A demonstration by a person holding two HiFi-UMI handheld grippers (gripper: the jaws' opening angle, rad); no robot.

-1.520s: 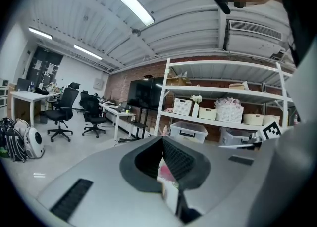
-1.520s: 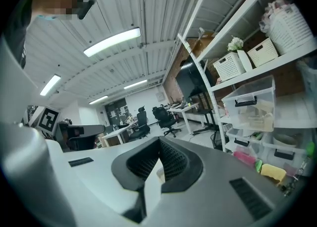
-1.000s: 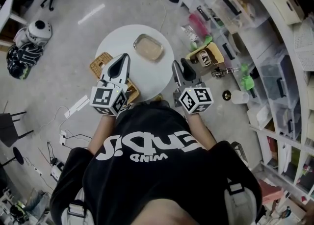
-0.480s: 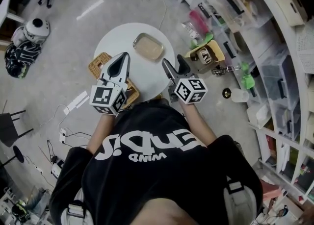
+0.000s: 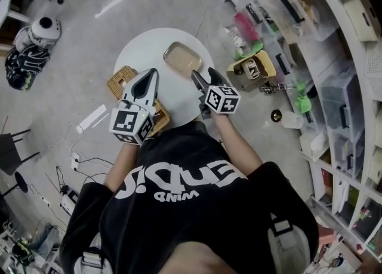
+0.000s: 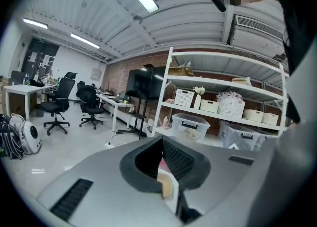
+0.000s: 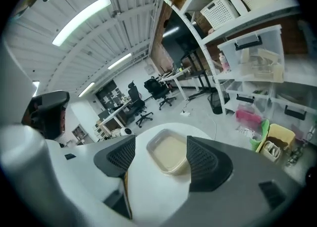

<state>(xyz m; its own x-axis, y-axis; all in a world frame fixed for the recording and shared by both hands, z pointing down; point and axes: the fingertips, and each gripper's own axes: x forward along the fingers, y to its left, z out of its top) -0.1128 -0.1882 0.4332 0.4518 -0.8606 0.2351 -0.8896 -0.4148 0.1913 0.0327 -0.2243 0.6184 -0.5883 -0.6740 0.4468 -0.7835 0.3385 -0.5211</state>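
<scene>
A round white table [image 5: 143, 52] stands below me with a shallow clear tray [image 5: 182, 58] of beige matter on its far side. My right gripper [image 5: 204, 79] hangs over the table's near right edge, jaws open. In the right gripper view the tray [image 7: 170, 154] shows between the spread jaws of that gripper [image 7: 161, 160], some way off, on the table [image 7: 153, 191]. My left gripper [image 5: 149, 77] is held over the table's near left edge, above a wicker basket [image 5: 122, 79], and is shut on nothing. In its own view the left gripper [image 6: 162, 142] points level at the room.
White shelving with plastic bins [image 5: 334, 58] runs along the right; a yellow box [image 5: 253, 70] and loose items lie on the floor beside the table. A backpack and a helmet [image 5: 27, 46] sit far left. Office chairs [image 6: 59, 107] and desks stand across the room.
The right gripper has opened, moved forward and left over the table edge and tipped down toward the tray. The left gripper has hardly moved and stays shut.
</scene>
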